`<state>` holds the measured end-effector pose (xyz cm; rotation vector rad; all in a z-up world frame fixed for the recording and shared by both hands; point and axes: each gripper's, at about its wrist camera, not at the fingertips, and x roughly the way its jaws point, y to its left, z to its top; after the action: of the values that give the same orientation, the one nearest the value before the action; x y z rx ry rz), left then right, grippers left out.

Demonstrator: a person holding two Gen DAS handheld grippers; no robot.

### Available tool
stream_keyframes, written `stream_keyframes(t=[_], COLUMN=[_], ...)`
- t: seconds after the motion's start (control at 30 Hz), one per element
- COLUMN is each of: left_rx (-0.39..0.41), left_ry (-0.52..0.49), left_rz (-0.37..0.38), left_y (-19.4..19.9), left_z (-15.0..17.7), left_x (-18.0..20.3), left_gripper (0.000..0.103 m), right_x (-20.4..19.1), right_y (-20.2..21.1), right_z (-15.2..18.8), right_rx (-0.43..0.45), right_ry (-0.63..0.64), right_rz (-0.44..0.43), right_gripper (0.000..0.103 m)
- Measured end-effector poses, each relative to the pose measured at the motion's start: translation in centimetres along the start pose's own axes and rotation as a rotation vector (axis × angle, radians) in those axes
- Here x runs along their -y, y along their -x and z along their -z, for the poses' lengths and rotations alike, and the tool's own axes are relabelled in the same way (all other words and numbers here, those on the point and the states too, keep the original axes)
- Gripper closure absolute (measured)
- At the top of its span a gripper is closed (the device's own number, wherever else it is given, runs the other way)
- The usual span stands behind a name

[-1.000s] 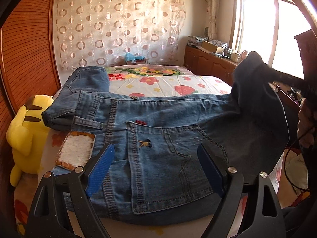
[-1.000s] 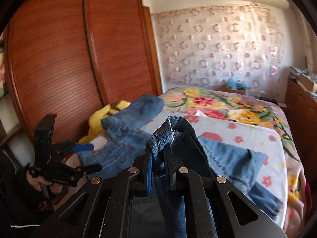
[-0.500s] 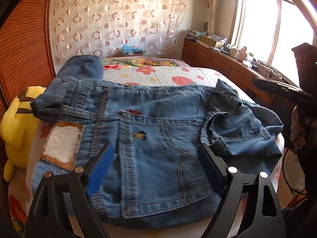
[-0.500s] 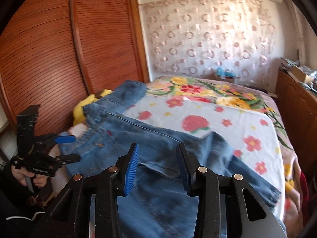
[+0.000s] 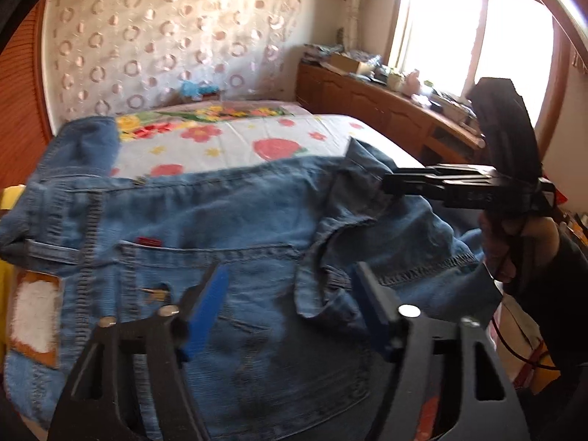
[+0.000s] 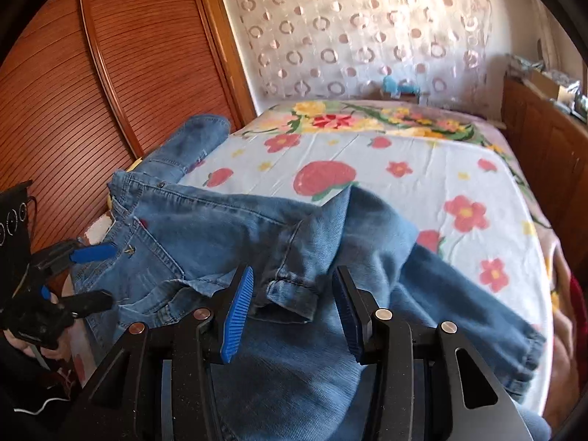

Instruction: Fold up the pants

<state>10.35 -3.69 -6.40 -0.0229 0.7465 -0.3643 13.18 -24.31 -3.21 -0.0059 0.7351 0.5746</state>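
Note:
Blue denim pants (image 5: 228,228) lie on the flowered bed (image 5: 279,136), seat and back pocket facing up, one leg bent back toward the headboard. A leg end lies loosely bunched over the middle of the pants (image 6: 294,286). My left gripper (image 5: 290,305) is open and empty, hovering over the back pocket area. My right gripper (image 6: 292,312) is open and empty just above the bunched fold; it also shows from the side in the left wrist view (image 5: 389,183). The left gripper shows at the left edge of the right wrist view (image 6: 97,275).
A yellow plush toy (image 5: 5,268) lies at the bed's left edge by the wooden wardrobe (image 6: 92,92). A wooden cabinet with clutter (image 5: 386,103) runs along the right under the window. The patterned curtain (image 6: 367,29) hangs behind the bed.
My right gripper let go of the pant leg it held up a second ago; the leg now lies bunched on the pants. The right gripper has lowered toward the fold. The left gripper moved closer.

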Motion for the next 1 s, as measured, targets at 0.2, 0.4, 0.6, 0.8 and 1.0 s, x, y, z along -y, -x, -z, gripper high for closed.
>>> stream_keyframes(t=[0.2,0.4,0.6,0.8,1.0], left_rx=[-0.073,-0.060,0.030,0.129,0.189], left_ry=[-0.014,-0.052,-0.032,-0.016,0.015], left_rz=[0.051,0.035,0.063,0.044,0.002], left_y=[-2.1,-1.5,2.9,8.7,13.6], left_z=[0.9,1.0,-0.1,-0.8,-0.5], left_x=[1.0,1.9,1.3,-0.2,-2.5], left_gripper=[0.061,0.095,0.100,0.100,0.100], right_x=[-0.5,-1.0,-3.4,-7.9,-12.8], right_y=[-0.5,-1.5,1.3,4.5,3.1], right_z=[-0.3,-0.9,-4.1,-8.4,-11.3], right_rx=[-0.044,-0.080,0.039,0.140,0.146], right_ry=[-0.021,-0.005,0.035,0.127,0.214], right_rz=[0.006,-0.013,-0.064,-0.097,-0.139], right_gripper=[0.056,0.093,0.094,0.094,0.094])
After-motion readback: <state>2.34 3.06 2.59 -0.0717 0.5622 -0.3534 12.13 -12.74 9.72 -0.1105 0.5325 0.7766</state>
